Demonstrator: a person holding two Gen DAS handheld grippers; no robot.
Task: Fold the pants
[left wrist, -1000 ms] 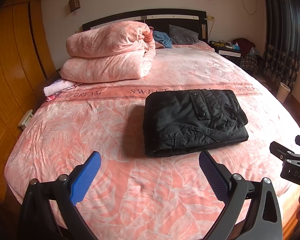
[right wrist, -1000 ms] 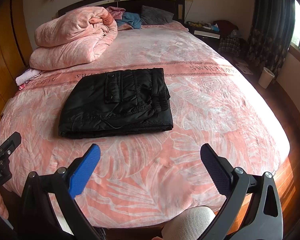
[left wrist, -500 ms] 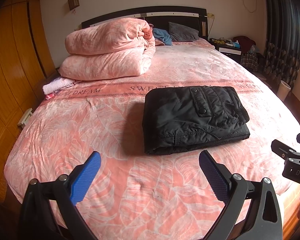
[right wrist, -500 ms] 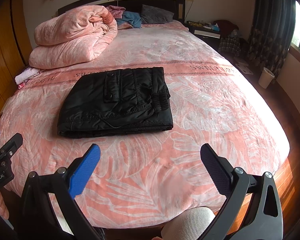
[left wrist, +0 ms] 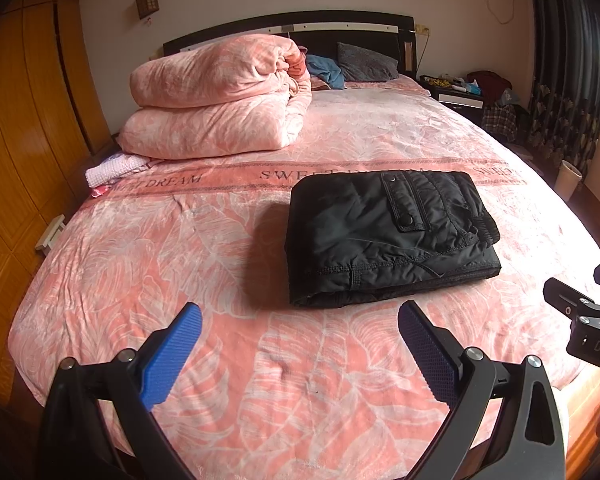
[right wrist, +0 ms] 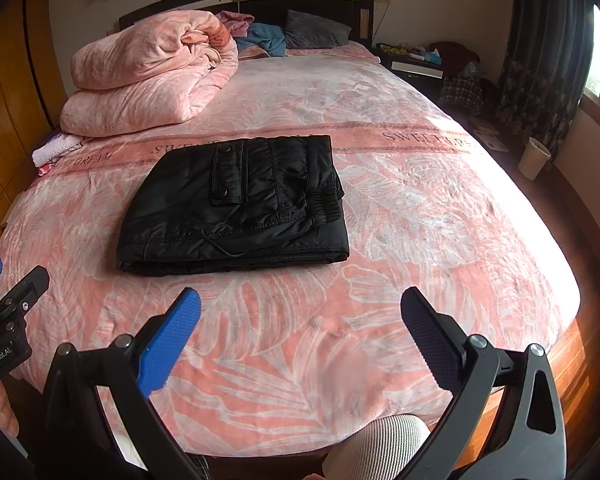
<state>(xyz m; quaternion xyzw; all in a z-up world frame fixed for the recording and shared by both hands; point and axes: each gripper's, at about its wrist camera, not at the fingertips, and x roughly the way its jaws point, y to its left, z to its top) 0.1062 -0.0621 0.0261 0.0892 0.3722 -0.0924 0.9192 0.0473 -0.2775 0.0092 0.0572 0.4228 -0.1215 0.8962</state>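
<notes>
The black pants [left wrist: 388, 236] lie folded into a flat rectangular stack on the pink bedspread [left wrist: 220, 248], a snap pocket flap on top. They also show in the right wrist view [right wrist: 236, 208]. My left gripper [left wrist: 300, 340] is open and empty, held back over the foot of the bed, short of the stack. My right gripper [right wrist: 300, 332] is open and empty too, near the bed's front edge, in front of the stack. Neither touches the pants.
A folded pink quilt [left wrist: 216, 100] sits at the far left by the dark headboard [left wrist: 340, 28], with pillows beside it. A wooden wardrobe [left wrist: 16, 120] lines the left. A nightstand [left wrist: 456, 92], curtains and a bin [right wrist: 534, 158] stand at the right.
Both grippers have drifted back slightly and tilted up a little; the pants appear a bit lower in each view. The pants have not moved.
</notes>
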